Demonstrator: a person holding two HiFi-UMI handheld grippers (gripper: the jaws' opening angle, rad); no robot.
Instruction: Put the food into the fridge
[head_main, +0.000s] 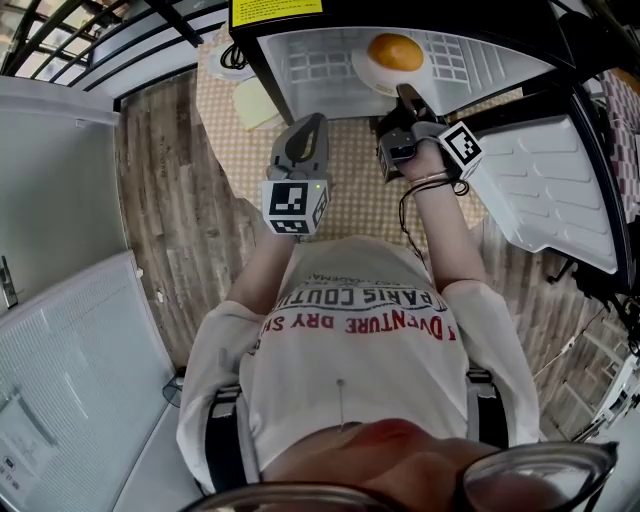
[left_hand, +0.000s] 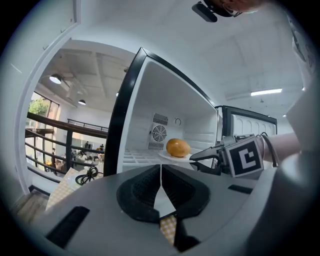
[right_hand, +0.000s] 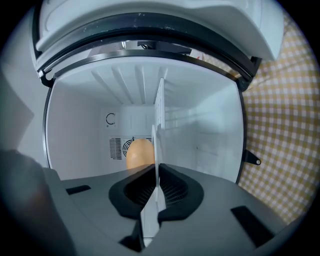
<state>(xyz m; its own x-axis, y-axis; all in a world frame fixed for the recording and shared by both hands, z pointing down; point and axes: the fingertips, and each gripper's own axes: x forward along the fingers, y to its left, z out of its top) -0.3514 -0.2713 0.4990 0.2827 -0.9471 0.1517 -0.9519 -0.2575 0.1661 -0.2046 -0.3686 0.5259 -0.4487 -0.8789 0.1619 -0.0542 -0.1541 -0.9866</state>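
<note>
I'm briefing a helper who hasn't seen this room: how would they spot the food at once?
Look into the open fridge. Over its white wire shelf is a white plate, its rim pinched by the right hand-held gripper. The food is the round orange lump on that plate, the only coloured thing inside.

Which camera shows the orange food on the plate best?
The head view: the orange food lies whole on its white plate. The left gripper view shows it small; in the right gripper view the plate's edge covers part.
</note>
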